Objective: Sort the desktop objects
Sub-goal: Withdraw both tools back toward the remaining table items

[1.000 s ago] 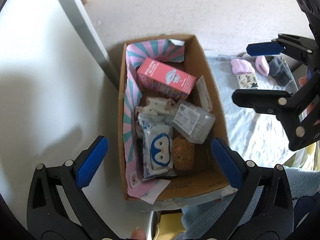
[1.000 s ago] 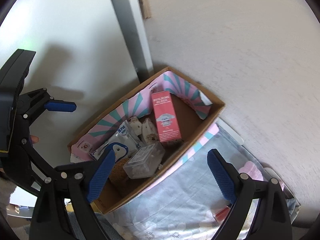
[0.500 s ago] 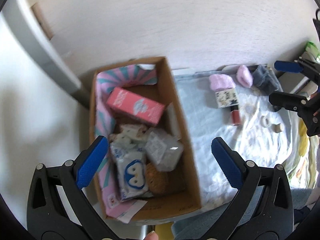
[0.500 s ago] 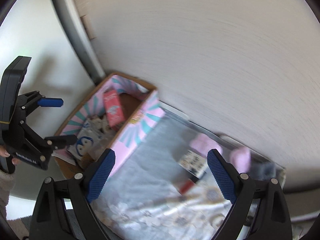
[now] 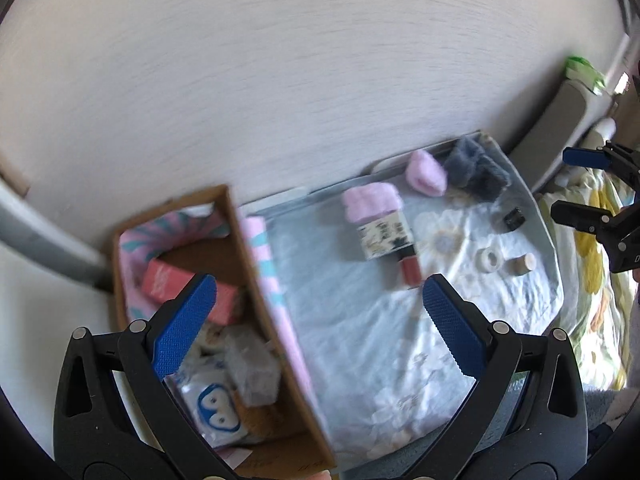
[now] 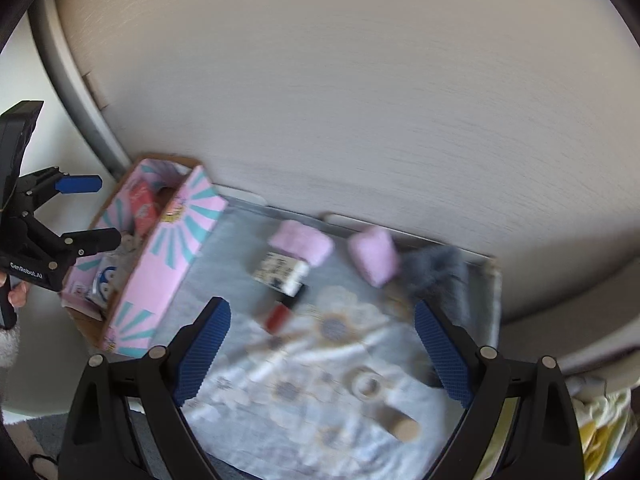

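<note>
Both frames are smeared by motion blur, so fine detail is soft. The left gripper [image 5: 320,320] fills the bottom of the left wrist view with its black plastic arms and ribbed blue pads spread wide apart, holding nothing; the right gripper [image 6: 320,354] sits the same way at the bottom of the right wrist view, jaws apart and empty. At lower left of the left wrist view stands a brown cardboard box [image 5: 256,280] with a pink-and-teal striped liner; inside it lie a flat pink carton [image 5: 176,286], a clear plastic case [image 5: 250,372], and a soft white pack printed with a blue penguin face [image 5: 216,404]. Just right of the box, a pale blue cloth with a flower print [image 5: 360,344] lies wrinkled over a tray, whose thin grey metal-looking rim [image 6: 494,292] shows at the right of the right wrist view. Scattered on the cloth toward the upper right are a fluffy pink roll [image 5: 372,202], a second pink fuzzy piece [image 5: 426,172], a dark grey furry bundle [image 5: 476,170], a small patterned box [image 5: 384,236] touching a red tube [image 5: 410,272], a white ring of tape [image 5: 489,259], a short wooden cylinder [image 5: 520,265] and a small black block [image 5: 513,218]. Behind everything is a pale, finely grained wall [image 6: 340,100].
</note>
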Motion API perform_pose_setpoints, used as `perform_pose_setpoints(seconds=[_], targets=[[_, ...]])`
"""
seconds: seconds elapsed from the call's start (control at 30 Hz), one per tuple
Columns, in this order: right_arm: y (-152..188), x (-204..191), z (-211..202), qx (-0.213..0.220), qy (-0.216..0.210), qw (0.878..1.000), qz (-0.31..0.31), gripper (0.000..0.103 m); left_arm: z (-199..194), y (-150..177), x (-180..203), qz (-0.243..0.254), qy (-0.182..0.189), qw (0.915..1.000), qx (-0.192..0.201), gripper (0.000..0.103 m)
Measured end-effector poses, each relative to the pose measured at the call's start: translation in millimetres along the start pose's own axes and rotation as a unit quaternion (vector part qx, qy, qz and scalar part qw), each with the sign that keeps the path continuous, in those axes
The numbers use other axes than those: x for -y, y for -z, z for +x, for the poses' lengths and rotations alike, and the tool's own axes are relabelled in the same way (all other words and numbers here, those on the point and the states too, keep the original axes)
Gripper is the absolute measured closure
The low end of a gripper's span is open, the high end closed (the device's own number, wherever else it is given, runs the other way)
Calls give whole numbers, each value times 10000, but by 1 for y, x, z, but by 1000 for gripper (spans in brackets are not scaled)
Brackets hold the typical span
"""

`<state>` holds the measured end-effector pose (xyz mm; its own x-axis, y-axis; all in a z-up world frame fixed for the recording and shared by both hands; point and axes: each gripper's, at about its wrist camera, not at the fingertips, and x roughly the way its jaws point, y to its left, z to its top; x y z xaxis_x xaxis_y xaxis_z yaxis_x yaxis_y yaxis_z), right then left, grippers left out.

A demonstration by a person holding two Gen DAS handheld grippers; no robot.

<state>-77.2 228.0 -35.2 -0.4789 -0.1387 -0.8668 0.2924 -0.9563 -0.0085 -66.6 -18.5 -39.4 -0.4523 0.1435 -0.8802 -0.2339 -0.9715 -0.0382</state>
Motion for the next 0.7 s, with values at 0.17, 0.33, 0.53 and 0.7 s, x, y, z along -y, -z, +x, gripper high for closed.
perform_pose_setpoints(seconds=[0.17,0.33,0.53,0.7], targets=[[20,30,-5,-36,220,9996,193,11,24,-8,31,249,214,9993,-172,0],[44,60,3,-175,229,9975,641,11,57,-12,53,193,433,9979,-436,0],[79,99,25,-300,208,9949,942,11,106,-10,66,-35,534,9960,-713,0],[108,119,58,-294,99,9932,1118,11,142,-7,69,-313,460,9966,-602,1]])
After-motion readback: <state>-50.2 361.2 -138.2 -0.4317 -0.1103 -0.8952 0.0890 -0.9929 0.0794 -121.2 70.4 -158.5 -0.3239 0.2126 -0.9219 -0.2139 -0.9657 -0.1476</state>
